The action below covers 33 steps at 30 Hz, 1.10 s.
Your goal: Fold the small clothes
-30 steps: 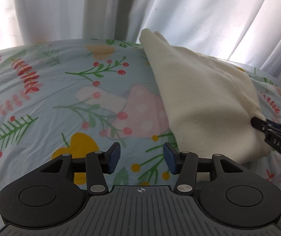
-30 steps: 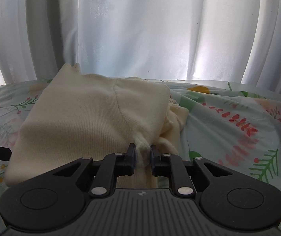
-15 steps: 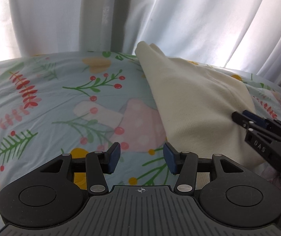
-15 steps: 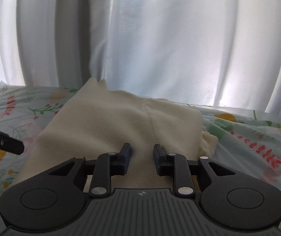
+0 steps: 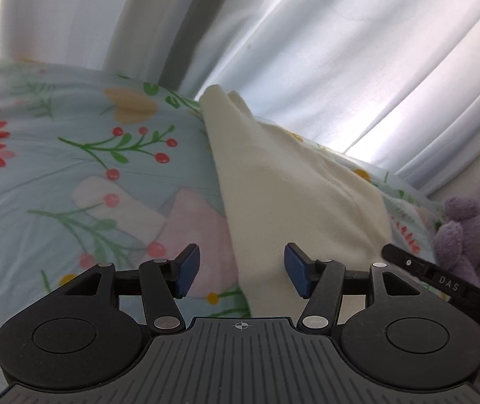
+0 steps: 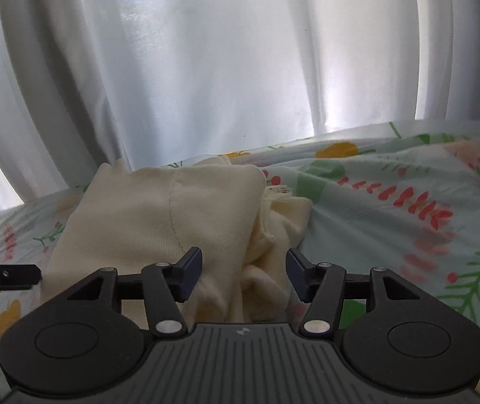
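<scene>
A cream knit garment (image 5: 287,181) lies folded on the floral bedsheet (image 5: 71,168); in the right wrist view it (image 6: 159,222) shows a flat top layer with bunched fabric at its right side (image 6: 273,235). My left gripper (image 5: 241,271) is open and empty, above the garment's near left edge. My right gripper (image 6: 244,274) is open and empty, just above the bunched fabric. The right gripper's finger shows in the left wrist view (image 5: 441,279), and the left gripper's finger in the right wrist view (image 6: 4,274).
White curtains (image 6: 240,67) hang right behind the bed. A purple plush toy (image 5: 468,222) sits on the bed at the right. The floral sheet (image 6: 408,219) stretches out on the garment's right.
My right gripper has opened and let go of the cream fabric it pinched, then lifted. My left gripper has shifted right toward the garment's edge and tilted up.
</scene>
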Motion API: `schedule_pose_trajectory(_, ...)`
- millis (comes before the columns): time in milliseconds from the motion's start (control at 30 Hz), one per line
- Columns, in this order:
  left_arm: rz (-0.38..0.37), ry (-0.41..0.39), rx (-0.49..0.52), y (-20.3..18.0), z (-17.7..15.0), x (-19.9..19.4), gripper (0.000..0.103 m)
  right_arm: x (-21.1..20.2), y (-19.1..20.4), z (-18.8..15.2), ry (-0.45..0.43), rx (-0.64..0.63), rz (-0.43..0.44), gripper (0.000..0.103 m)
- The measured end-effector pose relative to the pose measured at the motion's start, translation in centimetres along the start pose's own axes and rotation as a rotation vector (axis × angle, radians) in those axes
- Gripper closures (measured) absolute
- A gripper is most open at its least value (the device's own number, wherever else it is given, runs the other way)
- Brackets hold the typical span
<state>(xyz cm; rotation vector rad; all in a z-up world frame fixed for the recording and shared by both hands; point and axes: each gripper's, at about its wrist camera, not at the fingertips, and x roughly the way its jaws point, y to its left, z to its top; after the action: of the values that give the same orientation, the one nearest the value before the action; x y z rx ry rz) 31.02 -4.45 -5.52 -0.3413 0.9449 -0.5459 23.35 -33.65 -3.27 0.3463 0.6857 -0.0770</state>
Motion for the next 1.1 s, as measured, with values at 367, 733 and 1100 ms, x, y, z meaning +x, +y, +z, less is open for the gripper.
schedule_pose_trajectory(367,-0.174,0.073,-0.193,2.0,1.5,4.1,0.042,3.0,-3.9,0.8,0.096,0.261,0.183,0.035)
schedule_pose_trajectory(733,-0.169,0.032,-0.151,1.3,1.8,3.4,0.064,4.7,-3.7,1.0,0.111,0.311,0.241,0.067)
schedule_pose_trajectory(1100,0.043,-0.006,-0.043,2.0,0.8,-2.8,0.060,2.7,1.3,-0.1,0.216,0.141,0.293,0.056)
